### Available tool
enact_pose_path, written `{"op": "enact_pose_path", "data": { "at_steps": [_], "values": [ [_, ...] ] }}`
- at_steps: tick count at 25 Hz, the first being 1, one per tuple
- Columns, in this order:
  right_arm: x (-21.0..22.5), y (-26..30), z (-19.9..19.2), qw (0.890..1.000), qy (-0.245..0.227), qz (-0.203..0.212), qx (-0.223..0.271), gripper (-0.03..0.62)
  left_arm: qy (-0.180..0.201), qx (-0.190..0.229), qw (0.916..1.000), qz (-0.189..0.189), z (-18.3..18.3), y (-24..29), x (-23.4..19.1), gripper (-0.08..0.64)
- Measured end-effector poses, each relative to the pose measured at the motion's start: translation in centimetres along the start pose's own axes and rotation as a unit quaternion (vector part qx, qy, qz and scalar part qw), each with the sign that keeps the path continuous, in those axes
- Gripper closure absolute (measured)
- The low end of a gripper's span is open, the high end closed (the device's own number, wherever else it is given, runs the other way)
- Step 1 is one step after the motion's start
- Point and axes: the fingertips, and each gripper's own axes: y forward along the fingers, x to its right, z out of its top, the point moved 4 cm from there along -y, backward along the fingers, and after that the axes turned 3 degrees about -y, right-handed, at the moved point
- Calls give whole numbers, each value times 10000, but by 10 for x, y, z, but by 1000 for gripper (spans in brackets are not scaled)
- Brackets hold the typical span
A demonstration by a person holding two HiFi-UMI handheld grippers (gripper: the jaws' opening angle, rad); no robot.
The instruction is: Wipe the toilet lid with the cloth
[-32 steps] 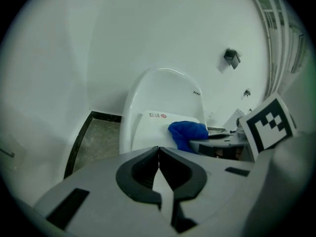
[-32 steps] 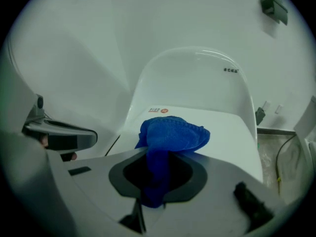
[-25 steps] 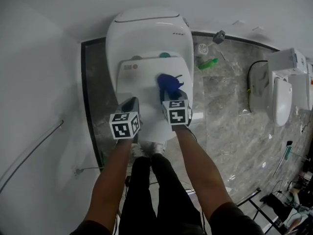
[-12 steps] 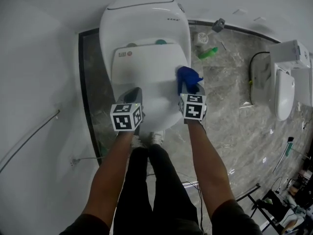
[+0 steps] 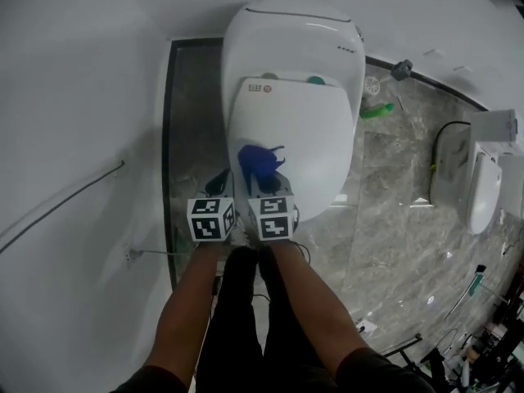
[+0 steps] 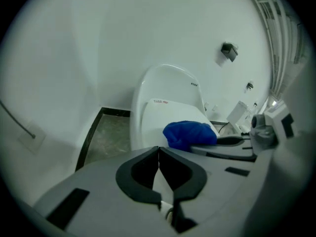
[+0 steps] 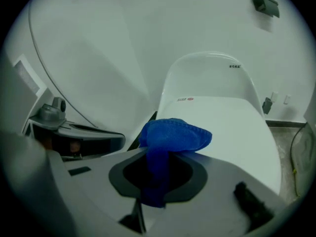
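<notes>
Across the toilet lid (image 5: 304, 137), we note the right gripper (image 5: 262, 180) has swept from the right edge to the near-left part, clamped on the blue cloth (image 5: 256, 160). The left gripper (image 5: 219, 185), jaws together and empty, now sits just beside it.

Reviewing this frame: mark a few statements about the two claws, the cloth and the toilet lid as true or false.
1. The right claw is shut on the blue cloth. True.
2. The left claw stands open. False: its jaws are together, with nothing between them.
3. The toilet lid is down. True.
4. The cloth sits at the lid's far end. False: in the head view it is on the near left part of the lid, close to the person.
</notes>
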Motion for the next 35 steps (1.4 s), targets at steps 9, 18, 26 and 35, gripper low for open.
{"op": "enact_pose_path", "data": {
  "at_steps": [9,18,26,35],
  "values": [
    [-23,28,-20,9992,-305,-112,-231,535,-237,-70,9996,111,-33,-9,-35,548],
    [47,-17,-40,9986,-128,-502,66,535,-200,-50,9997,-118,-32,-2,28,548],
    [145,-67,-80,9930,223,-1149,137,535,413,-200,9973,-570,-34,18,105,548],
    [195,-102,-107,9852,662,-1581,1,535,622,-86,9963,-593,-45,10,131,548]
  ]
}}
